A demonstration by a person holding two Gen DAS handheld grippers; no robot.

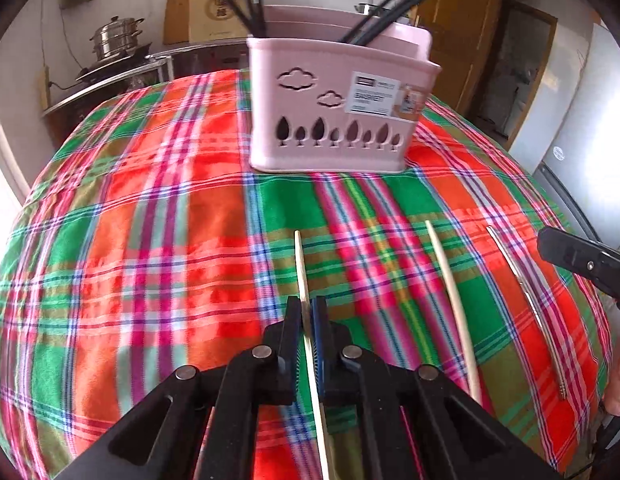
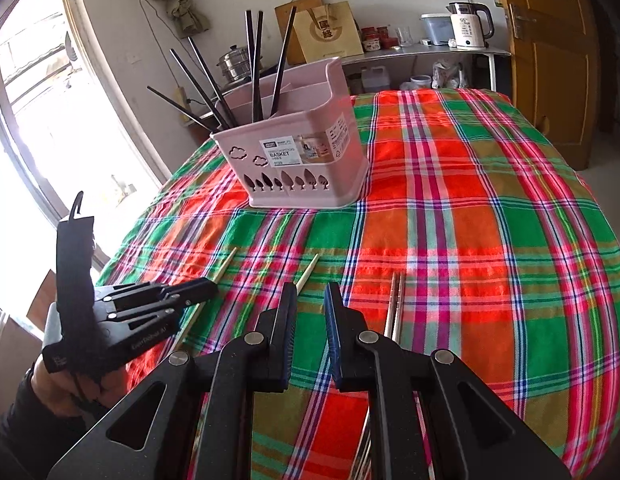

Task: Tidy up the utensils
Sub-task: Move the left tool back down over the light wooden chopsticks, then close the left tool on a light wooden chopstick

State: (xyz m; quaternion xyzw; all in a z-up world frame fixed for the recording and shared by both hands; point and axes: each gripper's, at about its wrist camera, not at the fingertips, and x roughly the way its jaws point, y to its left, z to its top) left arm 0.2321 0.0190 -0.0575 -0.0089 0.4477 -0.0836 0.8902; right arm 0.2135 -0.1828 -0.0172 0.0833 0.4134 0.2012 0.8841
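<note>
My left gripper is shut on a pale wooden chopstick that lies on the plaid cloth; it also shows in the right wrist view around that chopstick. A second wooden chopstick lies to its right, also seen from the right wrist. A pair of metal chopsticks lies further right. My right gripper is open and empty above the cloth, between the second wooden chopstick and the metal pair. A pink utensil basket holds several black chopsticks.
The table wears a red and green plaid cloth. Behind it stand a steel steamer pot, a paper bag and an electric kettle on a shelf. A wooden door is at the right, a window at the left.
</note>
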